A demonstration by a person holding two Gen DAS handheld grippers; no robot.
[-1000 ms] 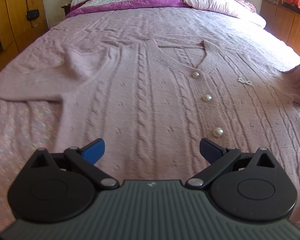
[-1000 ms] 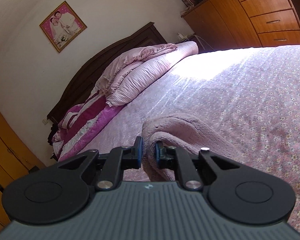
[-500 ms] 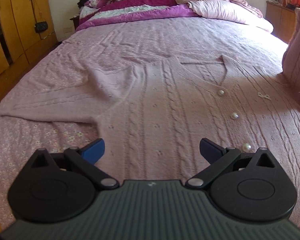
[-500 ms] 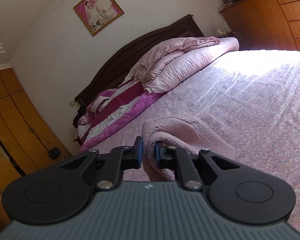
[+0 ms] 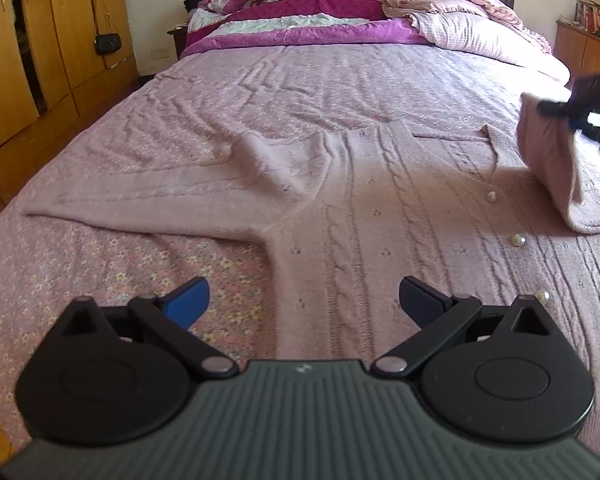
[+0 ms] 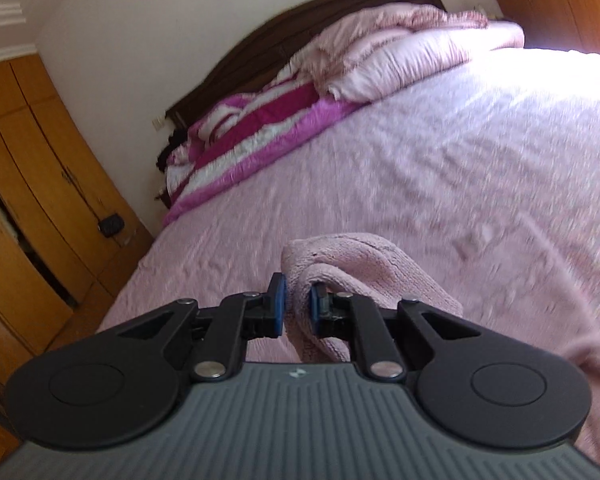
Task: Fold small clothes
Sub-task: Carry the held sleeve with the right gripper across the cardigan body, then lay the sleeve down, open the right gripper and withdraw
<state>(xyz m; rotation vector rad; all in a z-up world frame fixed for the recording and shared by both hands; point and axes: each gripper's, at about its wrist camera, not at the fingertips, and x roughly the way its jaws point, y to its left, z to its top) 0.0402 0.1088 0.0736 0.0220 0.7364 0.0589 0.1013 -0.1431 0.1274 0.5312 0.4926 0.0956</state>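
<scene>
A pink cable-knit cardigan [image 5: 364, 208] with pearl buttons [image 5: 518, 240] lies flat on the bed, its left sleeve [image 5: 148, 200] spread out to the left. My left gripper [image 5: 302, 300] is open and empty, hovering low over the cardigan's lower left hem. My right gripper [image 6: 296, 312] is shut on the cardigan's right sleeve [image 6: 360, 268] and holds it lifted. In the left wrist view the right gripper [image 5: 580, 96] holds that sleeve [image 5: 552, 168] up over the cardigan's right side.
The bed has a pink floral sheet [image 5: 100, 280]. Folded quilts and pillows [image 5: 340, 20] are piled at the headboard. Wooden wardrobes [image 5: 28, 48] stand on the left, and a wooden dresser [image 5: 584, 48] on the right.
My left gripper has drawn back and to the left, still open. My right gripper has carried the held sleeve up and inward over the cardigan's right side.
</scene>
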